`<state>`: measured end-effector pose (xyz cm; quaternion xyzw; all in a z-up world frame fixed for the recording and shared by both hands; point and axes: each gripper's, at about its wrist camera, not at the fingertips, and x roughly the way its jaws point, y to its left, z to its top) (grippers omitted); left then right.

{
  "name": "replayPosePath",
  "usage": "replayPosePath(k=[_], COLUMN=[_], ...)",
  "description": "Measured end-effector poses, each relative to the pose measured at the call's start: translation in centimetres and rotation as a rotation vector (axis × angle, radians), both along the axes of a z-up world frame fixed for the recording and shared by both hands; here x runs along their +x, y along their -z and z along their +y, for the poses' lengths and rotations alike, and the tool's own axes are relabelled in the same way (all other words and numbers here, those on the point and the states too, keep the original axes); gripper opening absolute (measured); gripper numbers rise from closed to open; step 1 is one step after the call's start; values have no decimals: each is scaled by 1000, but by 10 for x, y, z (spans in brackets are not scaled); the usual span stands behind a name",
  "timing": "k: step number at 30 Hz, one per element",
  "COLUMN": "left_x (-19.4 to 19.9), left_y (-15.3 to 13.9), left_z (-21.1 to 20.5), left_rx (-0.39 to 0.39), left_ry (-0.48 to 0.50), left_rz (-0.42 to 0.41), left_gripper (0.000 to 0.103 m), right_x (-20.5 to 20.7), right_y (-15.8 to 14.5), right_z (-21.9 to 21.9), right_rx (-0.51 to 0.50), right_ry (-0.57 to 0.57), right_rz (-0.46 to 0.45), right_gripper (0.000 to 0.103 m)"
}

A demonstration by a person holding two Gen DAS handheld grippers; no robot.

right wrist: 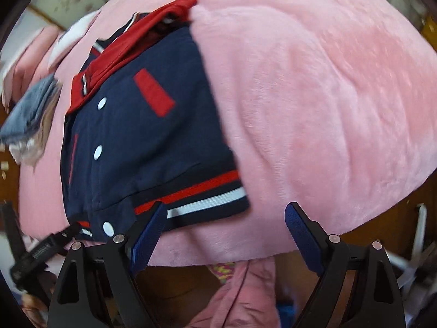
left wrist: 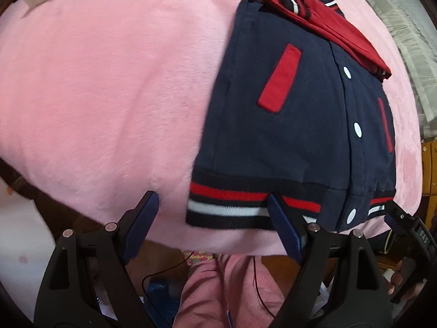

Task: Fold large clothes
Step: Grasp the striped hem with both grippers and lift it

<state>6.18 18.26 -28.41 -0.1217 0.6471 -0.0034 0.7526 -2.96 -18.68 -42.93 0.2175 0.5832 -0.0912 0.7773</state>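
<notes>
Both apart: left gripper (left wrist: 213, 205) and right gripper (right wrist: 224, 216) at jacket (left wrist: 286, 125) hem (left wrist: 232, 202), six o'clock. Risks pinching pink blanket (left wrist: 109, 95), dragging folded sleeves (left wrist: 327, 19) loose.

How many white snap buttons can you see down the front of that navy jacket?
3 white snaps on the jacket: upper, just below the folded red sleeve; middle; lowest, on the striped hem. The sleeve may hide more.
</notes>
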Motion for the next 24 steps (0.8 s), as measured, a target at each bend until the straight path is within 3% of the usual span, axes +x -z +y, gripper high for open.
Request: replayPosePath(k=[2, 7, 12, 17, 20, 24], left_x=[5, 13, 11, 7, 3, 10], left_y=[8, 15, 7, -4, -24, -59], left_z=[0, 1, -4, -7, -13, -22], left_rx=[-15, -42, -75, -50, -21, -18], left_ry=[-4, -32, -53, -141, -180, -195], left_rz=[6, 15, 20, 30, 24, -7], left_gripper=[80, 76, 42, 24, 13, 10], right_x=[2, 11, 20, 26, 36, 64], right_y=[7, 22, 19, 16, 8, -29], right_z=[-7, -20, -25, -30, -31, -21], right_rx=[23, 121, 205, 338, 400, 473], right_ry=[3, -1, -62, -53, -70, -133], right_rz=[-4, 18, 10, 30, 32, -12], right_gripper=[77, 71, 39, 17, 13, 12])
